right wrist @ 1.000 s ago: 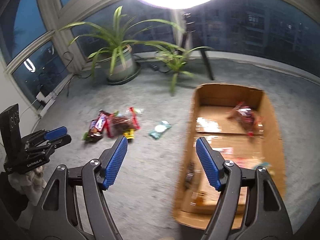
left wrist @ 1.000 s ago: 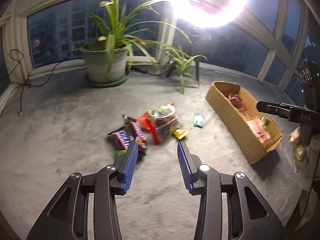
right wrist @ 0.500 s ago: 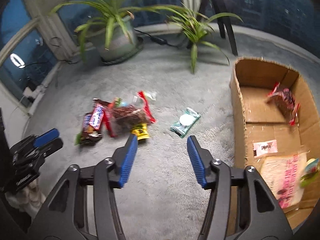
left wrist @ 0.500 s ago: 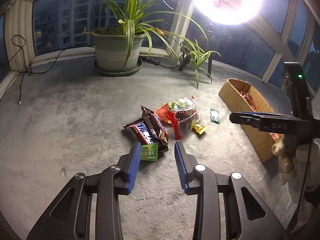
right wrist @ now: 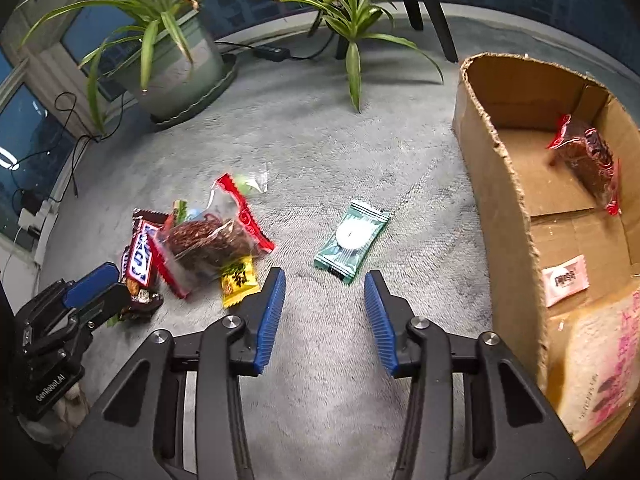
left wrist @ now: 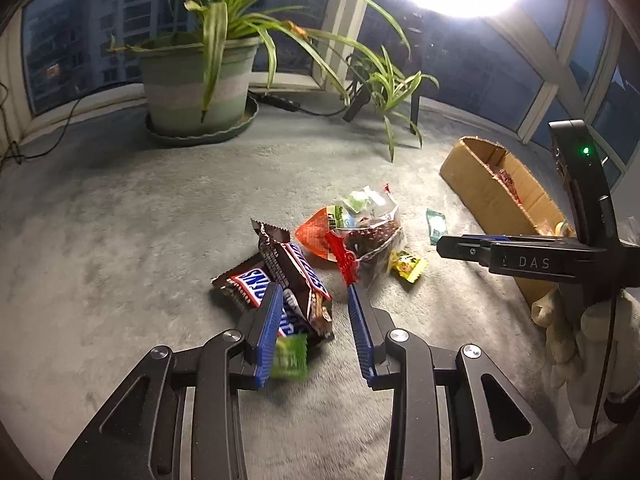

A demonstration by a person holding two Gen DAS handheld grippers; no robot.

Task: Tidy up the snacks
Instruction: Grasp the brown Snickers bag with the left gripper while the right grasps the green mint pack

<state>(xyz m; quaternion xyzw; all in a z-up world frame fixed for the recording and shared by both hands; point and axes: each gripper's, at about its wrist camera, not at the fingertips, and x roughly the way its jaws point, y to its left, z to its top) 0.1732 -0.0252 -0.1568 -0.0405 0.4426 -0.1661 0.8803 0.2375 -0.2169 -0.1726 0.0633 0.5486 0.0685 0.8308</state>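
Both grippers have dropped closer to the carpet since a second ago. Left gripper, jaws partly open and empty, straddles the Snickers bars. Right gripper, empty and closing, hovers short of the green packet. Risk: overlapping wrappers could lift together or slip, missing the cardboard box.

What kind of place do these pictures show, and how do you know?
Probably a glazed balcony or sunroom in a high-rise flat: curved windows facing apartment towers at night, a potted spider plant, and grey carpet strewn with snacks.
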